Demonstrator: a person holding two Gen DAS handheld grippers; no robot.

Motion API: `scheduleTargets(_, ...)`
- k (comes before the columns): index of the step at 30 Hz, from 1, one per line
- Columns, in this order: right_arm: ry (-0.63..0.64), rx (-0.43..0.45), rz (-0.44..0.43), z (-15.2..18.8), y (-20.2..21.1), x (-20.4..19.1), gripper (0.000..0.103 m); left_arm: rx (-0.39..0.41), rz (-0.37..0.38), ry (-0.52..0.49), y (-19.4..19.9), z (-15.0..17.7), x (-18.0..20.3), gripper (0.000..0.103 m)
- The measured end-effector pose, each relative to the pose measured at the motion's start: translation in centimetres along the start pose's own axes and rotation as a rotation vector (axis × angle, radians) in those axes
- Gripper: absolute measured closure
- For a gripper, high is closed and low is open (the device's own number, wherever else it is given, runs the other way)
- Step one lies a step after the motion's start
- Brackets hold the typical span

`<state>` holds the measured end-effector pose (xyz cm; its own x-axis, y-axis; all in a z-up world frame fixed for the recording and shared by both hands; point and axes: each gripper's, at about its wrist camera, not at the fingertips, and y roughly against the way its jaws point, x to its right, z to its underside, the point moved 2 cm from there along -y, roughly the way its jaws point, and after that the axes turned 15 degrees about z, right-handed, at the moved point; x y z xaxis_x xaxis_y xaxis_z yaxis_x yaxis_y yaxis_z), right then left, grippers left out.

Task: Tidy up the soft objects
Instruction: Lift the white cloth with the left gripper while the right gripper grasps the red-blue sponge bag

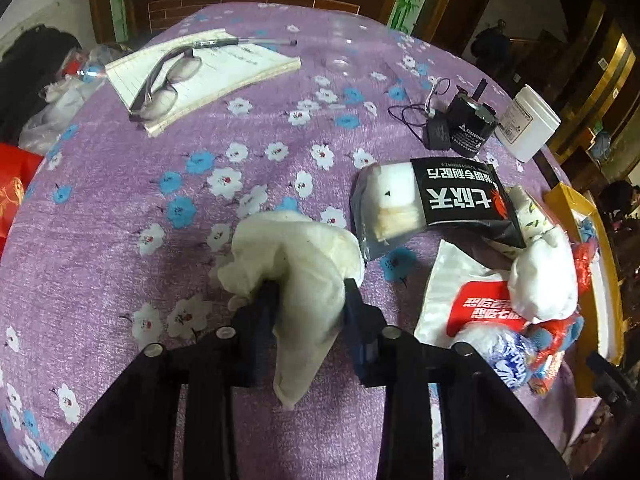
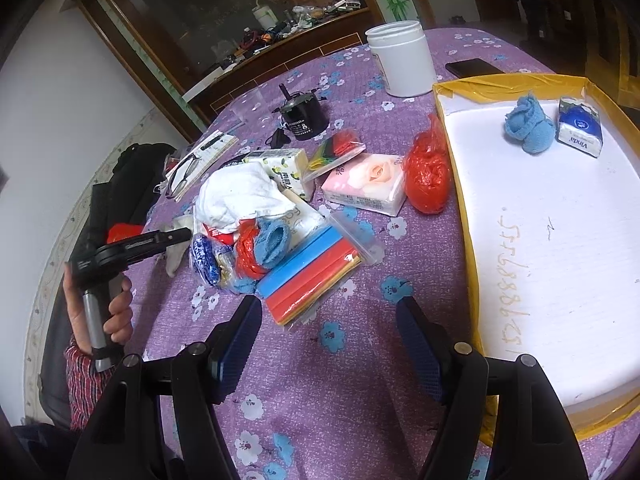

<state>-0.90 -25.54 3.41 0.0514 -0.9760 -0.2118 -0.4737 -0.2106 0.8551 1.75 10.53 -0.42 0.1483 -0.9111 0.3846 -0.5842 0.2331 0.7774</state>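
Tray (image 2: 452, 128), blue knit bootie (image 2: 530, 126) inside, tissue pack (image 2: 580, 128) (alongside)

Left gripper (image 1: 310, 292) clamps a crumpled white cloth (image 1: 296, 272) over the purple floral tablecloth (image 1: 120, 240); cloth tail hangs between the fingers. Right of it: black-labelled packet (image 1: 432, 204), then a pile of bags. Glasses (image 1: 168, 80) rest on notepad (image 1: 224, 68).

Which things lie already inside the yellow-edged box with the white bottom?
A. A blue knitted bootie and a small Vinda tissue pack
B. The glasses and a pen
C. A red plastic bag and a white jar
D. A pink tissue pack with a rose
A: in the right wrist view the blue knitted bootie and the Vinda tissue pack rest on the white floor of the box.
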Motion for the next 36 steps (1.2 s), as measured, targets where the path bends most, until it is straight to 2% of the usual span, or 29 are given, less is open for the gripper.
scheduleTargets(1, 0.004, -0.002, -0.001, 0.0, -0.1, -0.1, 0.030, 0.021, 0.006, -0.003, 0.3, 0.1, 0.0, 0.089)
scheduleTargets(4, 0.029, -0.007, 0.013, 0.0, -0.5, -0.7, 0.030, 0.077, 0.082, 0.011, 1.4, 0.2, -0.2, 0.089)
scheduleTargets(7, 0.076, -0.023, 0.020, 0.0, -1.3, -2.0, 0.030, 0.107, 0.121, -0.014, 1.9, 0.2, 0.2, 0.089)
scheduleTargets(11, 0.122, -0.045, 0.057, -0.5, -2.6, -3.6, 0.032, 0.095, 0.147, -0.027, 1.7, 0.2, 0.4, 0.089)
scheduleTargets(14, 0.097, -0.045, 0.050, -2.4, -3.5, -3.3, 0.032, 0.092, 0.179, -0.025, 1.7, 0.1, 0.4, 0.089)
scheduleTargets(19, 0.065, -0.081, 0.035, -4.2, -6.5, -3.1, 0.031, 0.099, 0.183, -0.042, 2.1, 0.2, 0.7, 0.089)
scheduleTargets(23, 0.119, -0.115, -0.025, -2.7, -6.4, -4.5, 0.030, 0.100, 0.191, -0.034, 2.1, 0.2, 0.6, 0.089)
scheduleTargets(27, 0.296, -0.227, -0.231, 1.6, -4.0, -8.0, 0.031, 0.098, 0.196, -0.033, 2.1, 0.2, 0.5, 0.089)
scheduleTargets(29, 0.389, -0.238, -0.271, 3.5, -2.7, -9.4, 0.032, 0.099, 0.194, -0.038, 2.1, 0.2, 0.7, 0.089)
scheduleTargets(33, 0.501, -0.119, -0.153, 3.0, -1.3, -9.8, 0.030, 0.098, 0.192, -0.039, 2.1, 0.3, 0.7, 0.089)
scheduleTargets(36, 0.555, -0.095, -0.120, 1.9, -2.1, -10.3, 0.030, 0.094, 0.194, -0.033, 2.0, 0.2, 0.6, 0.089)
